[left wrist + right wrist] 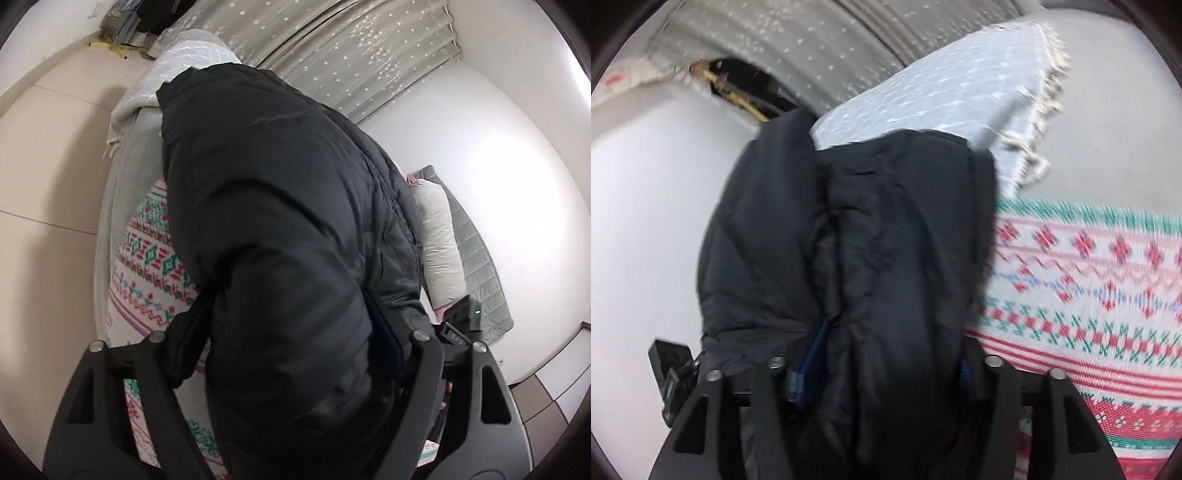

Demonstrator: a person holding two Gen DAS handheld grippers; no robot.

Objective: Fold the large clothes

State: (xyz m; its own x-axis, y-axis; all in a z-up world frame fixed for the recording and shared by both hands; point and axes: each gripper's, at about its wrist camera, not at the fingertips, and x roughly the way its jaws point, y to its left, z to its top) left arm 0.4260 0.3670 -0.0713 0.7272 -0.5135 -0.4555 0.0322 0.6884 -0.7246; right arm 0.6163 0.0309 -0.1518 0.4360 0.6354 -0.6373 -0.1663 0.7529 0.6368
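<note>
One black puffer jacket (280, 229), bunched and draped over the bed, lifted at the near end by both grippers. Left gripper (291, 354) clamped on a thick fold of the padded cloth, both fingers (188, 343) pressed against it from either side. Right gripper (882, 369) likewise closed on a bundle of the same jacket (849, 240), cloth spilling past both fingers (801, 373). Beneath: one patterned blanket (147, 266) in red, green and white, spread across the mattress. Beyond the jacket, one pale fringed throw (945, 96). One white pillow (439, 240) and one grey quilted mat (476, 251) along the wall. One grey curtain (332, 48) with small white stars behind.
</note>
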